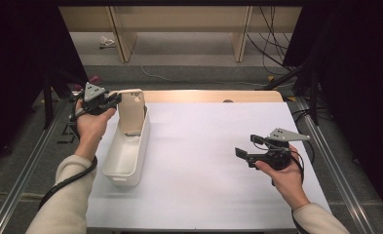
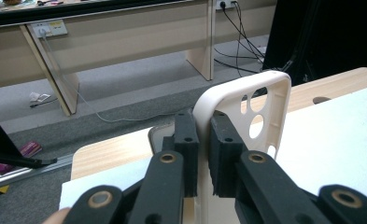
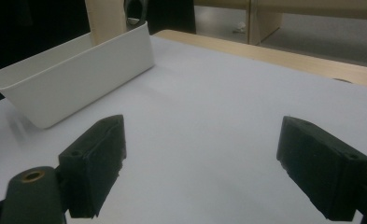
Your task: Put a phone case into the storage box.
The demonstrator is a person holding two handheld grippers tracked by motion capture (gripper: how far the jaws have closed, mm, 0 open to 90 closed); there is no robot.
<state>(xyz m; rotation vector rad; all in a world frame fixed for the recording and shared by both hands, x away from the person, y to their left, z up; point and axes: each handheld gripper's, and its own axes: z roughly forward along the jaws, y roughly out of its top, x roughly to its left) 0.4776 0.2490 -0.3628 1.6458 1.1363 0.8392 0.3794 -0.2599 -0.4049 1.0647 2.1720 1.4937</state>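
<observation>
White sheet (image 1: pixel 203 161), frame centre: bare. White bin (image 1: pixel 125 156), left: we lower the beige phone case (image 1: pixel 132 111) straight between its walls. Left gripper (image 1: pixel 112 99): clamped on case edge. Right gripper (image 1: pixel 243 155): wide open, empty.

White mat (image 1: pixel 208 161) on wooden table (image 1: pixel 213 95)
</observation>
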